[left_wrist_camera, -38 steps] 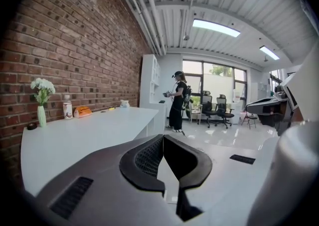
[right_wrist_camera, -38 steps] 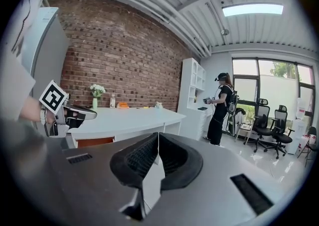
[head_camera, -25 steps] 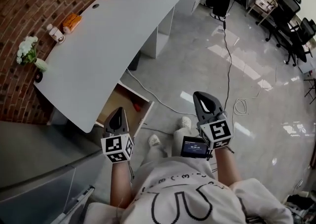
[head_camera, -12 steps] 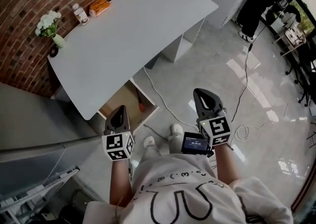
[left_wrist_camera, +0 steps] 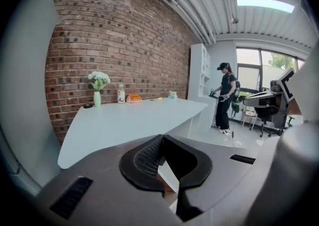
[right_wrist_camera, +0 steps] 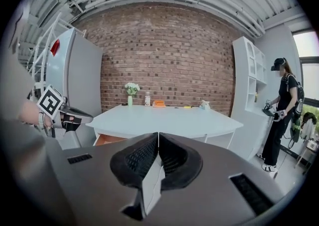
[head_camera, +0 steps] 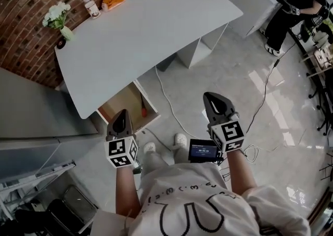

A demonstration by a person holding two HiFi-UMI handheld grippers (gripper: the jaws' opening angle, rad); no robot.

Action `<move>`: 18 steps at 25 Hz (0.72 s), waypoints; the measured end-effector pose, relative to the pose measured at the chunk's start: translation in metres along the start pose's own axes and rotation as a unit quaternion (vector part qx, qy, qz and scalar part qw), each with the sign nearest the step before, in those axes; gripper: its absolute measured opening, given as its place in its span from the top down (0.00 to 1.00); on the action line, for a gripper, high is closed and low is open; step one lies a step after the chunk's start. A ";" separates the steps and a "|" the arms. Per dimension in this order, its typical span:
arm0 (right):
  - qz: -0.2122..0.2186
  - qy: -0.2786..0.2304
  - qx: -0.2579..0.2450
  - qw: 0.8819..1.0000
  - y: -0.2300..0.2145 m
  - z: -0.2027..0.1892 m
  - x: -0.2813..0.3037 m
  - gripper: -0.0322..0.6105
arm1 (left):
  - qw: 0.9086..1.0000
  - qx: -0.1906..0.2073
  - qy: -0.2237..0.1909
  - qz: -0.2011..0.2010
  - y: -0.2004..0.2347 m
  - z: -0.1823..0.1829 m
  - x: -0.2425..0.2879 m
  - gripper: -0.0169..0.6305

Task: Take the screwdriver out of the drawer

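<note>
Under the white desk (head_camera: 140, 27) a wooden drawer (head_camera: 120, 106) stands pulled out. A screwdriver (head_camera: 143, 108) with a red handle lies inside it, near its right wall. My left gripper (head_camera: 123, 114) hovers just in front of the drawer's near edge, shut and holding nothing. My right gripper (head_camera: 217, 100) is over the floor well to the right of the drawer, also shut and holding nothing. In the right gripper view the jaws (right_wrist_camera: 158, 136) are pressed together, with the drawer (right_wrist_camera: 103, 140) and the left gripper (right_wrist_camera: 56, 111) at the left. The left gripper (left_wrist_camera: 162, 139) faces the desk (left_wrist_camera: 129, 120).
On the desk's far side stand a vase of white flowers (head_camera: 58, 16), a bottle (head_camera: 91, 6) and an orange packet (head_camera: 113, 1). A cable (head_camera: 167, 102) runs across the glossy floor. A grey cabinet (head_camera: 31, 120) is at the left. A person (head_camera: 299, 6) stands at the far right.
The head view has swung and moved closer, so the desk and drawer now lie more squarely ahead. Both grippers stay shut in front of the body.
</note>
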State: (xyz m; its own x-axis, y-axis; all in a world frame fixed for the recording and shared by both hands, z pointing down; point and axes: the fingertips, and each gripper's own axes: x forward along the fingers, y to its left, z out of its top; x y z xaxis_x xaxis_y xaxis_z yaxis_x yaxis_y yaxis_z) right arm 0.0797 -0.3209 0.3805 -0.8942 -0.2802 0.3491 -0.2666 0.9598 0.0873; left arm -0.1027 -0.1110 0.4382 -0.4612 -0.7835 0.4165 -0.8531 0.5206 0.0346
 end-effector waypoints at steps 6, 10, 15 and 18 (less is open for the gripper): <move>0.038 0.010 -0.003 0.999 -0.003 -0.012 0.025 0.92 | 1.000 -0.011 0.010 0.019 -0.001 -0.013 0.013 0.95; 0.042 0.021 0.007 0.999 -0.003 -0.025 0.039 0.92 | 1.000 -0.005 0.020 0.018 0.005 -0.022 0.028 0.95; 0.032 0.041 0.048 0.997 -0.006 -0.049 0.056 0.92 | 0.999 -0.002 0.043 0.006 0.013 -0.042 0.050 0.95; 0.034 0.047 0.057 0.997 -0.003 -0.064 0.068 0.92 | 0.998 -0.004 0.058 0.004 0.020 -0.062 0.061 0.95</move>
State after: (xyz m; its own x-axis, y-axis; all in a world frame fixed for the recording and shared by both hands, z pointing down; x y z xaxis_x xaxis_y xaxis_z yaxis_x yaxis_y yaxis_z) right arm 0.0422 -0.3421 0.4634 -0.8751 -0.2073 0.4373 -0.2511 0.9669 -0.0443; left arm -0.1329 -0.1274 0.5211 -0.4361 -0.7351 0.5192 -0.8472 0.5299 0.0386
